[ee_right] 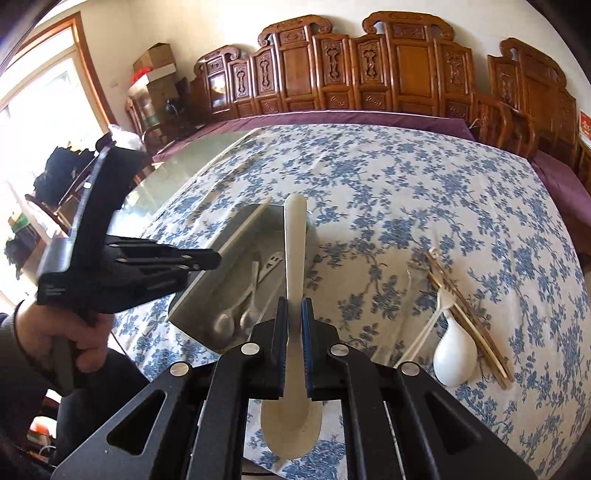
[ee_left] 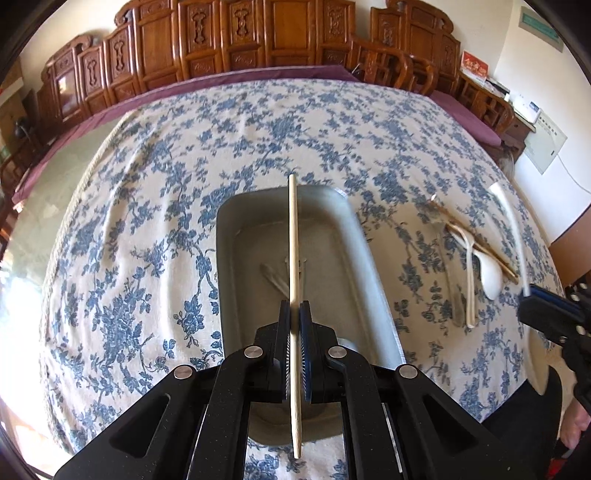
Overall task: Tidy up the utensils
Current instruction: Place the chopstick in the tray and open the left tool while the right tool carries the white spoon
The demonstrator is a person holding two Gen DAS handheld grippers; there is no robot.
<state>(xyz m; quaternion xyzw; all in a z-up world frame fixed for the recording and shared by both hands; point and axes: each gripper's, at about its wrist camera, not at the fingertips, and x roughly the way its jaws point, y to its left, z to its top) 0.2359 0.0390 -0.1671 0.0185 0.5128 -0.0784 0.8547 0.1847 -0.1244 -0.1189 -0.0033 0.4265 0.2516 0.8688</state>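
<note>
A big table wears a flowered cloth [ee_left: 166, 206], with carved wooden chairs [ee_right: 406, 66] behind. On it sits a grey tray [ee_left: 236, 236], already holding some spoons. The left gripper [ee_left: 294, 314] pinches a chopstick [ee_left: 293, 229] over the tray. The right gripper [ee_right: 294, 317] squeezes a white spoon [ee_right: 294, 236] nearby. I think both go in next: lower, then let go.

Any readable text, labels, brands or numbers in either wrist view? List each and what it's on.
No text can be read in either view.
Green sign high on the wall: print too blurred.
Red card on the side cabinet: gold marks, illegible.
White wall panel: rows of fine print, too small.
Red item at the right edge: cut off, unreadable.
Cardboard boxes by the window: no legible markings.
</note>
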